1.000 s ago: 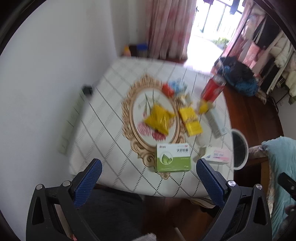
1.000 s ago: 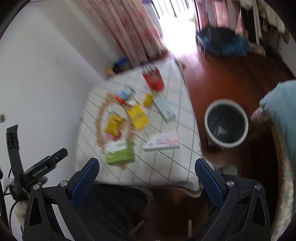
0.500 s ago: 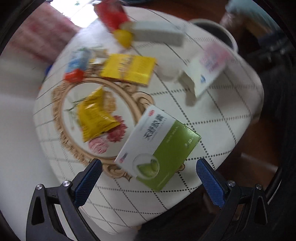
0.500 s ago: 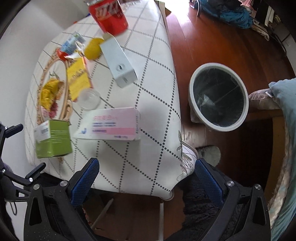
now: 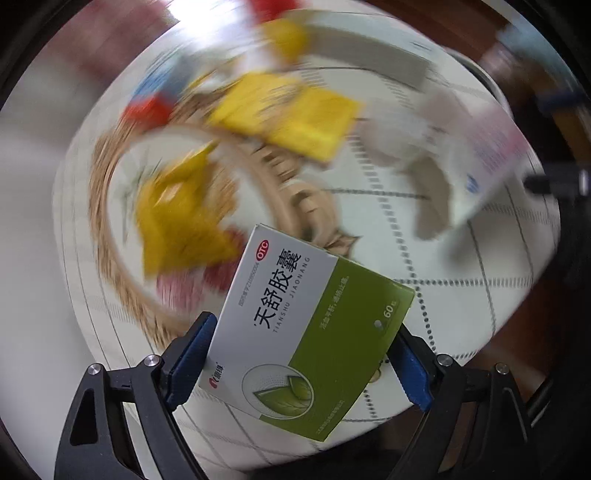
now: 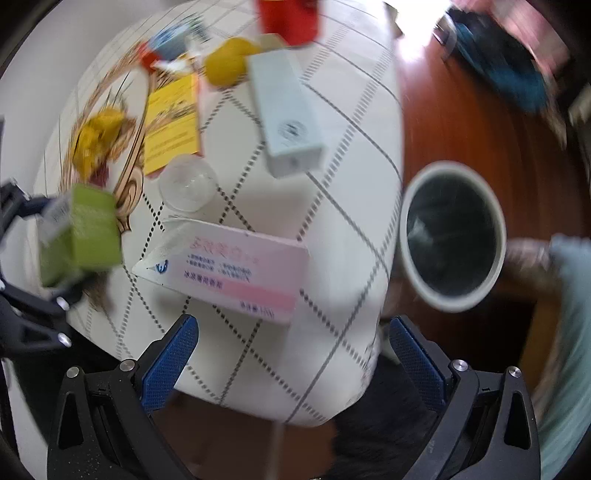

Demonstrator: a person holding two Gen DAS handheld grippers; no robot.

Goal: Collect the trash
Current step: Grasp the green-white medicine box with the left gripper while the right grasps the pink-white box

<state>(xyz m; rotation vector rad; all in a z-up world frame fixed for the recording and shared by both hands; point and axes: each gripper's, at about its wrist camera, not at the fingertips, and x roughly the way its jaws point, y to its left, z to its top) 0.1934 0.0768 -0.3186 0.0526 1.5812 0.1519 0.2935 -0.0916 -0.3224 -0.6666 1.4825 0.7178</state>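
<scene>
while right gripper [image 6: 291, 354] jaws wide and bare above pink box [image 6: 229, 269], left gripper [image 5: 301, 356] jaws clamped around green box [image 5: 306, 328]

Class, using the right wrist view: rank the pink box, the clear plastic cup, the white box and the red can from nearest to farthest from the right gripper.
1. Pink box: just ahead of the right gripper, centre.
2. Clear plastic cup: beyond it, to the left.
3. White box: farther back, centre.
4. Red can: at the table's far end, top of view.
</scene>
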